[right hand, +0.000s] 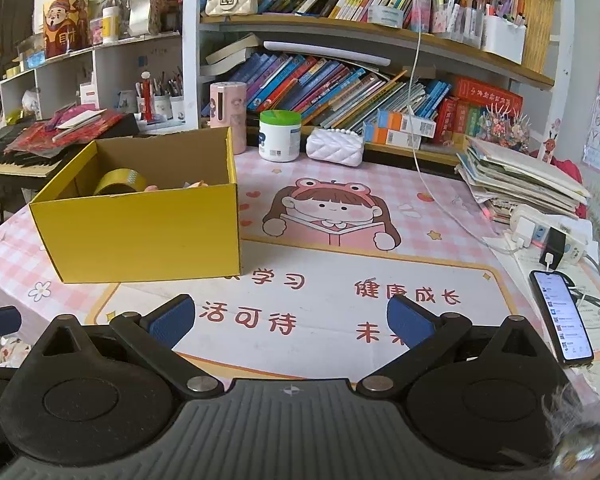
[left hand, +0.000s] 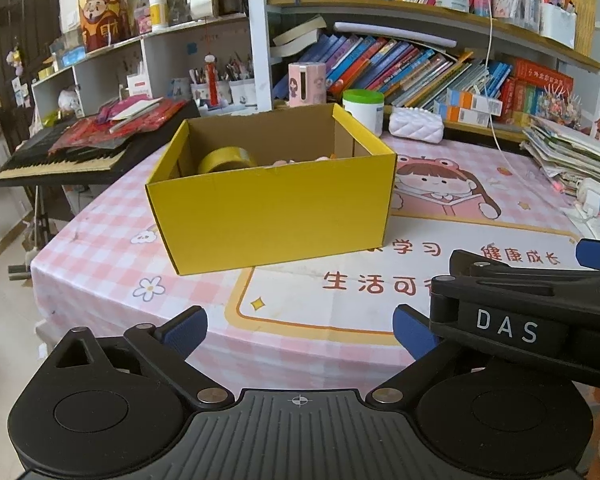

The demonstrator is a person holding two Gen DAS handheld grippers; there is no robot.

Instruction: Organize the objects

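Note:
A yellow cardboard box (left hand: 272, 220) stands open on the pink checked table; it also shows at the left of the right wrist view (right hand: 140, 236). Inside it lies a roll of yellow tape (left hand: 226, 160) (right hand: 120, 182) and some pink items, mostly hidden by the front wall. My left gripper (left hand: 300, 330) is open and empty, held back from the box over the table's near edge. My right gripper (right hand: 290, 322) is open and empty, to the right of the box over the printed mat. Its body shows at the right of the left wrist view (left hand: 532, 312).
A white jar with a green lid (right hand: 280, 136), a pink cylinder (right hand: 228, 112) and a white quilted purse (right hand: 334, 146) stand behind the box. A paper stack (right hand: 520, 184), power strip (right hand: 548, 232) and phone (right hand: 560, 316) lie at the right. A keyboard (left hand: 60, 160) stands left. Bookshelves fill the back.

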